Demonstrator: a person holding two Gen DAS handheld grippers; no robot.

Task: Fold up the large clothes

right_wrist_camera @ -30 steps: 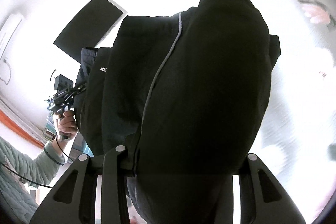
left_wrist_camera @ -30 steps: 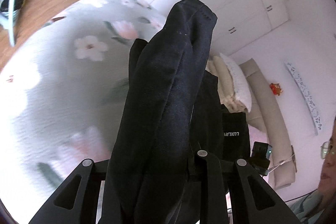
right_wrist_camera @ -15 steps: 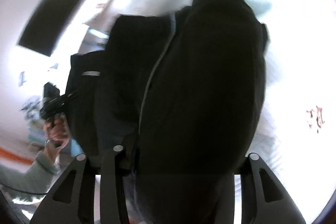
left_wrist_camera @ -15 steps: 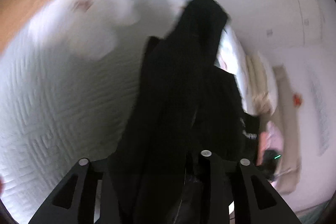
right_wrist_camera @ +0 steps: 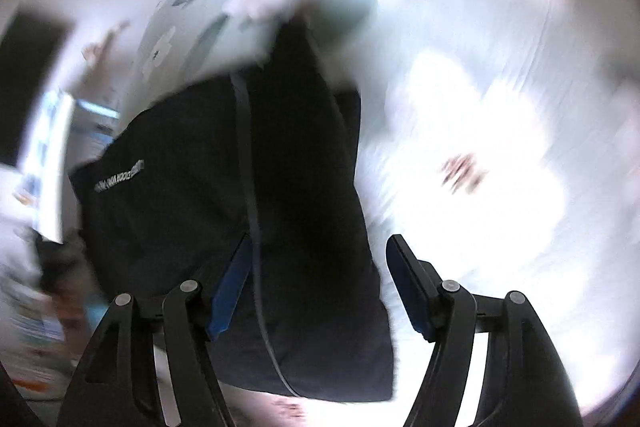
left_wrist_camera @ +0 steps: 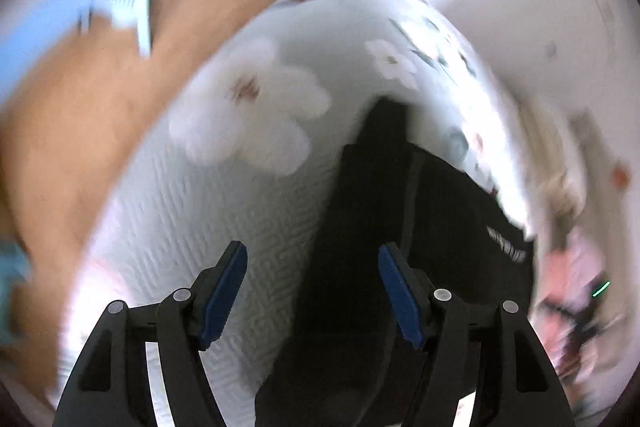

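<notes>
Left wrist view: left gripper point(left_wrist_camera: 313, 259) jaws have just been opening, blue pads spread, not pressing the black garment point(left_wrist_camera: 420, 227) lying on the floral bedspread point(left_wrist_camera: 240, 155). Right gripper point(right_wrist_camera: 320, 251) likewise has just been opening; the garment lies between its pads, unclamped. Frames blurred.

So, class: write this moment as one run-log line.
left gripper: jaws just opening, open | right gripper: jaws just opening, open | black garment: lying on floral bedspread

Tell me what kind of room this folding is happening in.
Most likely a bedroom at home. The black garment lies on a bed with a floral quilted bedspread, beside a wooden floor; the blur hides finer detail.
</notes>
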